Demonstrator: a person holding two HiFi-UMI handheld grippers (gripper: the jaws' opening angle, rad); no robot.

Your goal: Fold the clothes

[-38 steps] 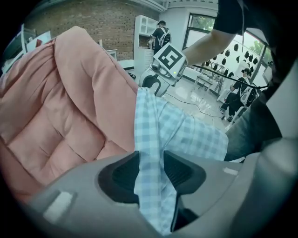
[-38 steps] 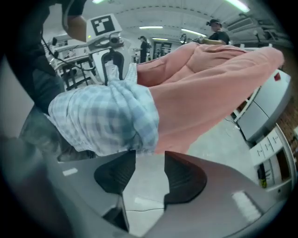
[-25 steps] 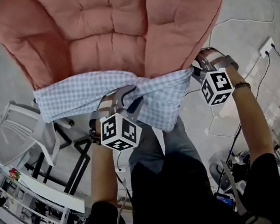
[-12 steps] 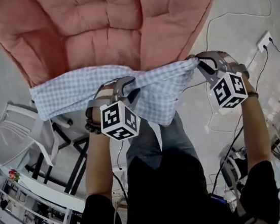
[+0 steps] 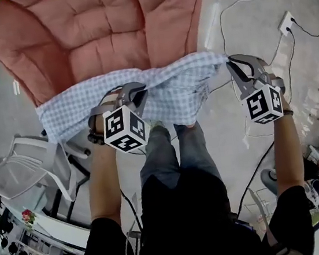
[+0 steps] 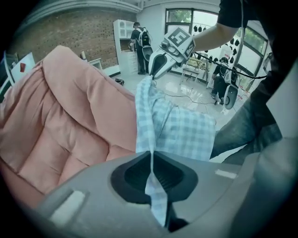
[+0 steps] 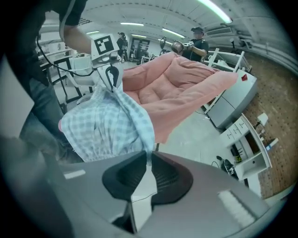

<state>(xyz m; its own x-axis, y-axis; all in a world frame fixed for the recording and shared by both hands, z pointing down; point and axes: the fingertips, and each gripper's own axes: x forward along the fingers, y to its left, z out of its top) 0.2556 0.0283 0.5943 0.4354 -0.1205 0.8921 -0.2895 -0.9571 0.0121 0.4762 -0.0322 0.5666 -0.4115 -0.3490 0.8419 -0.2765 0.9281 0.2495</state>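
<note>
blue checked shirt [image 5: 172, 90] stretched in front of a pink quilted cushion [image 5: 106, 32], left gripper [image 5: 135, 95] and right gripper [image 5: 231, 61] each pinching its fabric, both sets of jaws just clamped down

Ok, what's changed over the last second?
Both grippers' jaws have just been closing: the left gripper now pinches the checked cloth near its middle, the right gripper its right corner, which it has lifted outward. The pink cushion and the cloth's left end stayed put.
</note>
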